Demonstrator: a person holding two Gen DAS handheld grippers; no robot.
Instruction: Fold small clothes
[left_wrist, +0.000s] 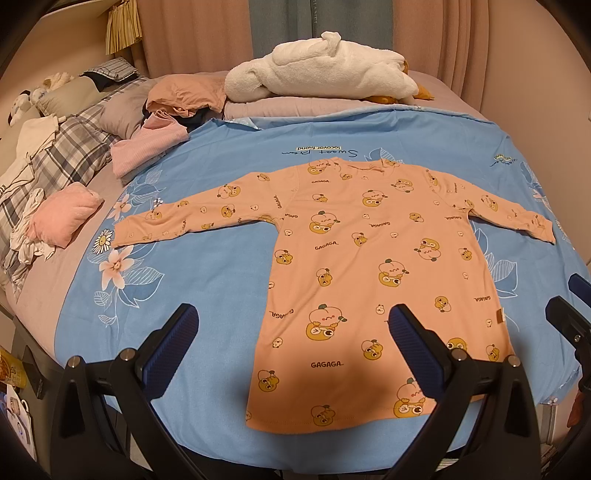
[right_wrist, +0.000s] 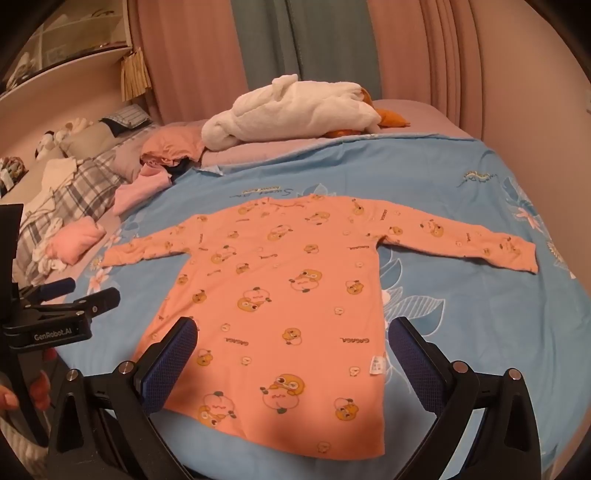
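Two grippers, left gripper (left_wrist: 291, 350) and right gripper (right_wrist: 291, 363), gape wide near the hem of the flat-spread orange shirt (left_wrist: 369, 266) on the bed (left_wrist: 207, 266), probably ready for folding.

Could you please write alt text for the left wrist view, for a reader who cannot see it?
An orange long-sleeved top with a cartoon print lies flat, sleeves spread, on a blue floral sheet. The open left gripper hovers over its hem; a white plush toy lies behind.
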